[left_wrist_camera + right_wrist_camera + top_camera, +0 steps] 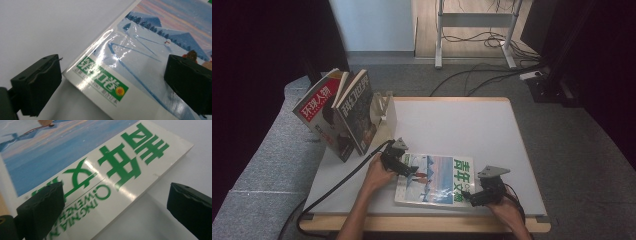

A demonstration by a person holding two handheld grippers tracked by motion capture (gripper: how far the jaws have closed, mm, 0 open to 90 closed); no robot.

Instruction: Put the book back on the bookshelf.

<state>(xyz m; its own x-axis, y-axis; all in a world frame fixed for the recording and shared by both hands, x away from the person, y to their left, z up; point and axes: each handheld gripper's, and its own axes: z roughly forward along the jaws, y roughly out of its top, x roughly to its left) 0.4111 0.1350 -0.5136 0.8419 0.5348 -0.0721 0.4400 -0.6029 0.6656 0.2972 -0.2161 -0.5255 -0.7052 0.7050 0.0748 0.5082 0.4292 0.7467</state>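
Observation:
A magazine (434, 180) with a snowy blue cover and green characters lies flat on the white table (452, 125) near its front edge. My left gripper (411, 172) is at the magazine's left end, open, with one jaw over the cover and the other over bare table. In the left gripper view the magazine's corner (100, 77) lies between the wide-apart jaws (112, 87). My right gripper (469, 197) is at the magazine's right front corner, open. In the right gripper view the jaws (115, 212) straddle the magazine's edge (120, 170), touching nothing.
At the table's back left a beige rack (383, 112) holds two leaning magazines, one red and white (314, 102), one dark (354, 110). A black cable (337, 185) trails off the front left. Desk legs and cables (492, 45) stand on the floor beyond.

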